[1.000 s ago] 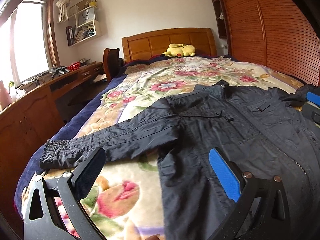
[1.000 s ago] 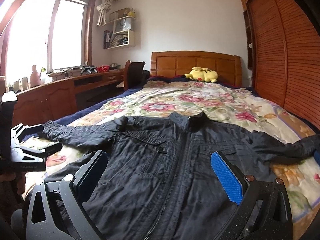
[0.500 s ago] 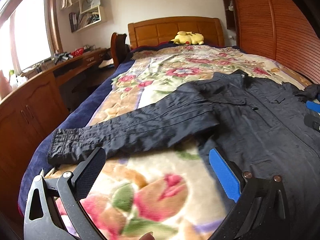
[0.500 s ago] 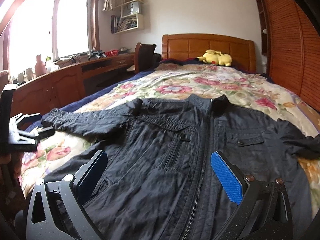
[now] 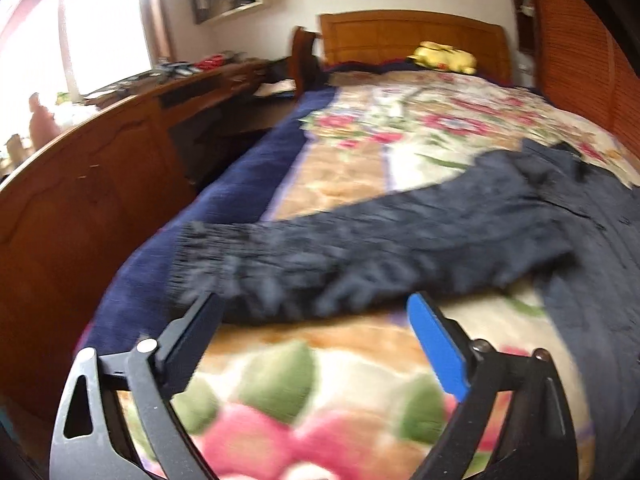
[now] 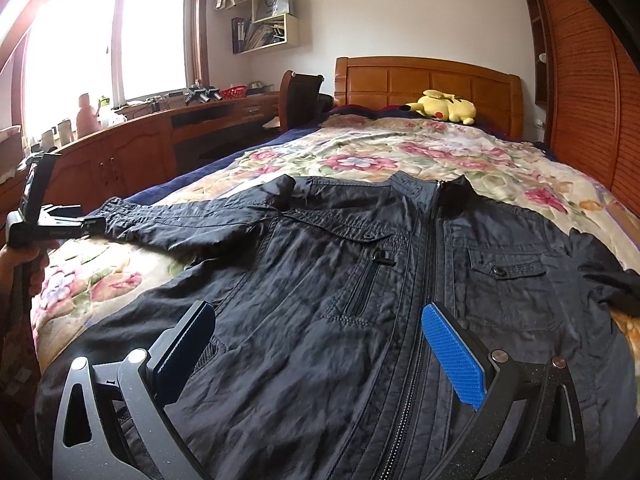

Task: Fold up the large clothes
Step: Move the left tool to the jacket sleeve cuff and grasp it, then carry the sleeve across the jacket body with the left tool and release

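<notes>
Left gripper (image 5: pixel 316 324), jaws spread and empty, hovers at the near left over the floral blanket (image 5: pixel 320 392), just short of the jacket's outstretched sleeve (image 5: pixel 320 256). The dark jacket (image 6: pixel 360 300) lies front-up, zipped, across the near bed. Right gripper (image 6: pixel 320 344), jaws likewise spread, hovers above its lower front. Far right: yellow plush toy (image 6: pixel 444 108) at the headboard.

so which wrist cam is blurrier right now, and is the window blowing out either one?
Left wrist view: heavy motion smear across the jacket sleeve and floral blanket; window clipped to white. Right wrist view: mostly sharp, jacket zipper and pockets readable, window also blown out, fisheye bending the wardrobe.
</notes>
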`<state>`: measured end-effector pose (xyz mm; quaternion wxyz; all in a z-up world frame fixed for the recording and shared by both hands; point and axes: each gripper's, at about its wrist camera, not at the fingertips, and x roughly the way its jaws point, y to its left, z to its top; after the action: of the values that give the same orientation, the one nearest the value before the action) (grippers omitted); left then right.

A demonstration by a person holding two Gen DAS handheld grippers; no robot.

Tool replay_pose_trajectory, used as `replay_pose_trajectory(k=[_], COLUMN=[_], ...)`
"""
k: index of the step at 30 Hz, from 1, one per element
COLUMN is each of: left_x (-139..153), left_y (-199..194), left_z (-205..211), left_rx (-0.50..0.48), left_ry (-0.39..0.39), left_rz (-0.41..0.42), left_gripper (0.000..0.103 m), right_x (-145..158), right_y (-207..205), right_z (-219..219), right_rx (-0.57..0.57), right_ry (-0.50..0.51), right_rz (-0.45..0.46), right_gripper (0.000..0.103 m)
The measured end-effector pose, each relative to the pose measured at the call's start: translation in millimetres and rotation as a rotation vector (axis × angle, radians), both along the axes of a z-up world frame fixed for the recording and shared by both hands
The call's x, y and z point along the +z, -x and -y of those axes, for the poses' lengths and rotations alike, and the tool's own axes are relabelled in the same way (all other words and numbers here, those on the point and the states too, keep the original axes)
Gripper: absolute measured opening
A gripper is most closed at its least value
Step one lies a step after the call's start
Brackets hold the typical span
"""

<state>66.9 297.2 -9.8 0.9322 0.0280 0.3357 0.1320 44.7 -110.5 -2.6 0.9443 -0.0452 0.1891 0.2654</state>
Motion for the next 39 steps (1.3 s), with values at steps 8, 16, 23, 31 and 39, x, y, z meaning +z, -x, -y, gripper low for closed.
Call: replay_pose_trajectory(k=[8, 16, 23, 31, 39], left_x=[-4, -30, -48, -45, -12], left_y=[-12, -20, -24, -25, -15], left_z=[-66, -102, -102, -104, -65], left_rx=[0.1, 0.175, 0.176, 0.14, 0.106], left_ry=[0.084, 0.18, 0.173, 0.216, 0.116], left_rz=[-0.013, -0.076, -0.119, -0.102, -0.011], left_gripper=[0.08, 0.071, 0.071, 0.038, 0.02], right_x=[-4, -5, -7, -8, -7], right_y=[0, 2, -1, -3, 0], right_z=[-7, -7, -7, -5, -2], right_rx=[-0.001, 0.003, 0.009, 0.015, 0.023], right_ry=[0.009, 0.023, 0.03, 0.017, 0.0], right_rz=[-0.004, 0.0, -0.01, -0.02, -0.014], right_gripper=[0.103, 0.103, 0.103, 0.103, 0.103])
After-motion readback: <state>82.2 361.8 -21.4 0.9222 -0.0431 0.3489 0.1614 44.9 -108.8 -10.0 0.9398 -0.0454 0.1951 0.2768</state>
